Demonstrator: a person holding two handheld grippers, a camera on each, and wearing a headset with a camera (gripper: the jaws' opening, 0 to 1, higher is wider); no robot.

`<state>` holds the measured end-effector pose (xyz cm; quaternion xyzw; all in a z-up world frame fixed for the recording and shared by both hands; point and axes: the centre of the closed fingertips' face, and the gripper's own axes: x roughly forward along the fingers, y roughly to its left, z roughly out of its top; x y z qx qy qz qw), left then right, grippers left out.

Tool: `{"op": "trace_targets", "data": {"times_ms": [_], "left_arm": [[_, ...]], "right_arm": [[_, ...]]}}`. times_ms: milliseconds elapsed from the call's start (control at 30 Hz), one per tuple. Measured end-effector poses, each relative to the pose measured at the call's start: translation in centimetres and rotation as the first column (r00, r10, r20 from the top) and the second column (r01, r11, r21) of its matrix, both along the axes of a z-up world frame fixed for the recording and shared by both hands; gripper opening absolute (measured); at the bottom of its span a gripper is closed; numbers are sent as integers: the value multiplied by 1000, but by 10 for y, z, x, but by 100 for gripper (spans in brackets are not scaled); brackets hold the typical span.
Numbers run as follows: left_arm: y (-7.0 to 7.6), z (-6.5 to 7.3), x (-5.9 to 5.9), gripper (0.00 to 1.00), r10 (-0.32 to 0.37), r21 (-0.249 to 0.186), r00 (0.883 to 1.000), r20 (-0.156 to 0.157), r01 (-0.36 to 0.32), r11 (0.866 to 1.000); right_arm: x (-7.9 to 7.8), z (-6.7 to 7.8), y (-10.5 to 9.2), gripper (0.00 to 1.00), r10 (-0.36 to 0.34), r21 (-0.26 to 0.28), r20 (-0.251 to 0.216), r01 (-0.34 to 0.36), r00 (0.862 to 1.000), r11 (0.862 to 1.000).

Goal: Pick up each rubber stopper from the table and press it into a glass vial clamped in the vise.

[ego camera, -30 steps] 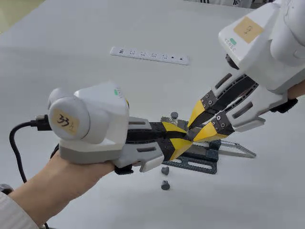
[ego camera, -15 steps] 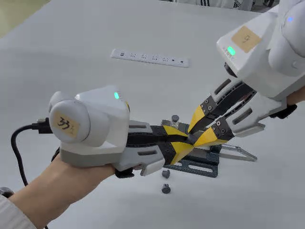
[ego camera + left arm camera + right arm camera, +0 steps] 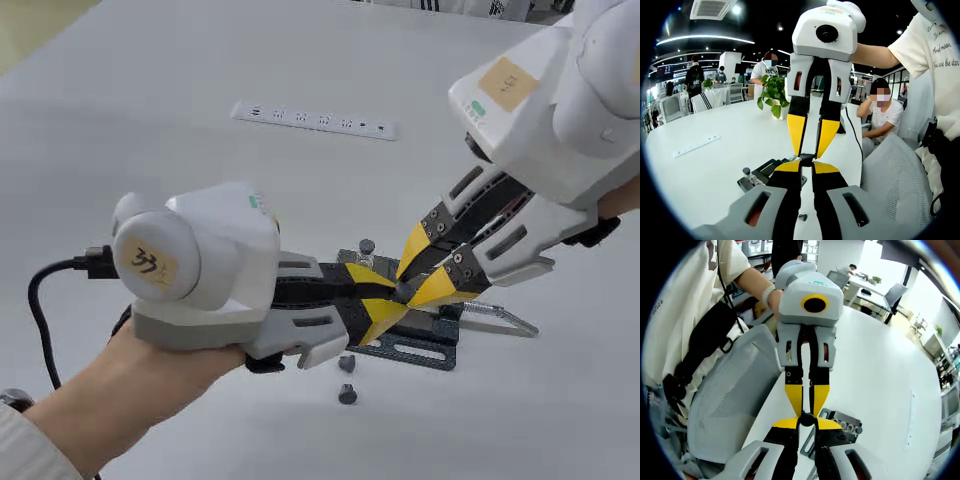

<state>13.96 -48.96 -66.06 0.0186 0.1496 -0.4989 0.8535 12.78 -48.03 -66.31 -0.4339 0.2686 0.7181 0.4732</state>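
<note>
Stopper [image 3: 806,418] pinched in R gripper [image 3: 806,424] tips, just above vise [image 3: 415,338]; L gripper [image 3: 807,165] jaws nearly together at same stopper, can't tell if gripping. 2 loose stoppers [image 3: 347,364] on table [image 3: 150,120] nr vise

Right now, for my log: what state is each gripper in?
Left gripper: jaws nearly closed, tips at the rubber stopper; grip cannot be told.
Right gripper: closed on that stopper.

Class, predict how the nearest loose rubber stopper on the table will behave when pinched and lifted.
The rubber stopper looks tiny beside the fingers, so probably light and easily knocked. Its round shape suggests it may roll if tipped. Being rubber, unlikely fragile.
</note>
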Motion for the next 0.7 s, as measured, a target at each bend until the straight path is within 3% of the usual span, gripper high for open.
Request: {"op": "trace_targets", "data": {"times_ms": [67, 167, 267, 333, 433, 500, 700], "left_arm": [[-1, -1, 0, 12, 4, 1, 1000, -7, -4, 1000], [5, -9, 3, 31, 39, 29, 999, -8, -39, 999], [11, -18, 6, 42, 69, 33, 997, -46, -68, 997], [14, -26, 6, 53, 100, 59, 992, -80, -95, 994], [21, -37, 11, 67, 137, 69, 985, -104, -130, 989], [24, -42, 12, 73, 157, 84, 980, -124, -148, 985], [39, -58, 18, 88, 203, 125, 969, -140, -186, 975]], "right_arm": [[4, -4, -1, 6, 4, -10, 17, -4, 1000, 1000], [12, -10, -4, 6, 3, -28, 28, -2, 1000, 1000], [16, -14, -5, 6, 6, -42, 51, -4, 999, 999], [18, -15, -5, 6, 11, -46, 60, -8, 998, 999], [25, -23, -5, 6, 28, -62, 80, -23, 996, 998], [29, -25, -6, 6, 39, -72, 93, -32, 995, 997], [42, -33, -6, 6, 79, -104, 125, -66, 989, 992]]}}
